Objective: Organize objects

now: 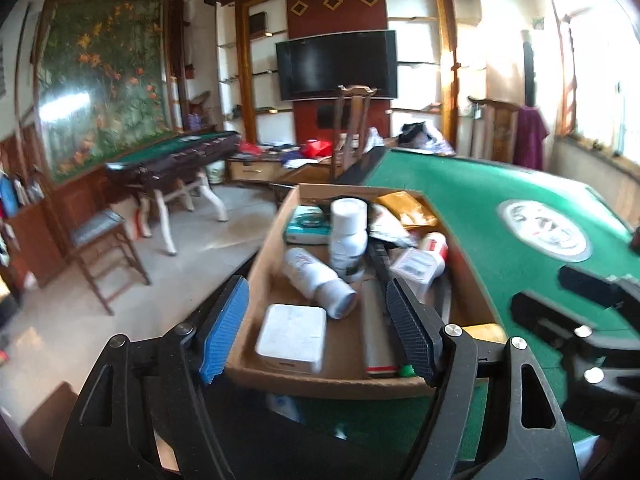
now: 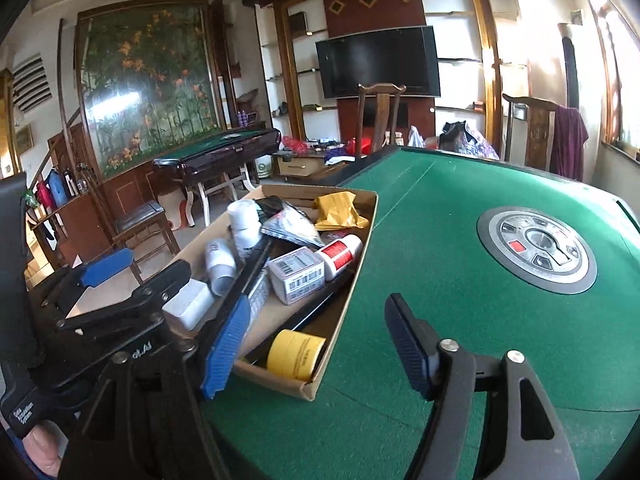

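Green table holds cluttered cardboard box.

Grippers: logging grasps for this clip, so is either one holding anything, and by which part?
Nothing is held: the left gripper and right gripper are both open and empty.

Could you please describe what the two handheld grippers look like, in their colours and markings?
Each is black plastic with silver rivets and triangular cut-outs. The left gripper and the right gripper both pair one ribbed blue pad with one ribbed black pad. The left gripper's handle bears small white lettering.

Both wrist views look down, close, sharing the cardboard box.
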Available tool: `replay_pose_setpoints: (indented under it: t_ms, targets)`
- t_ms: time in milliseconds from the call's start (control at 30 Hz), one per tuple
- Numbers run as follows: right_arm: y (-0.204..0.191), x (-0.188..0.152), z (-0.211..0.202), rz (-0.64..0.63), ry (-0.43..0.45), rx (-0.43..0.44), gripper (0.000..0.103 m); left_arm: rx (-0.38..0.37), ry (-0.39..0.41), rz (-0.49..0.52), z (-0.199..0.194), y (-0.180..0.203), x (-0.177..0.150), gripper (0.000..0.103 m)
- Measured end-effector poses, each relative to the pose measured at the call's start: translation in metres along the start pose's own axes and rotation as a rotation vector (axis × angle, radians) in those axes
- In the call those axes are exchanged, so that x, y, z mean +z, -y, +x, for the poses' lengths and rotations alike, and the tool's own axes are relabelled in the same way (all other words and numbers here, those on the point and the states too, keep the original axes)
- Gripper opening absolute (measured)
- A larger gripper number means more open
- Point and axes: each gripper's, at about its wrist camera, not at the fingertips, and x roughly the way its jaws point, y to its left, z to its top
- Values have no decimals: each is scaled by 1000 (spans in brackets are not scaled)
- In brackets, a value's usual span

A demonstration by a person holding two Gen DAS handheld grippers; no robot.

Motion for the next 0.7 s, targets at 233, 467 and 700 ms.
replay_pose_setpoints:
  t_ms: [233,467,700]
  targets:
    - [10,0,-4,33,7,2,72,-45,-110,42,-4,7,6,84]
    - [11,-1,-5,34,2,3,72,-17,-145,-18,1,-1,2,84]
    - [2,-2,-6,-6,6,-28,73,101,-15,38,-15,-3,2,84]
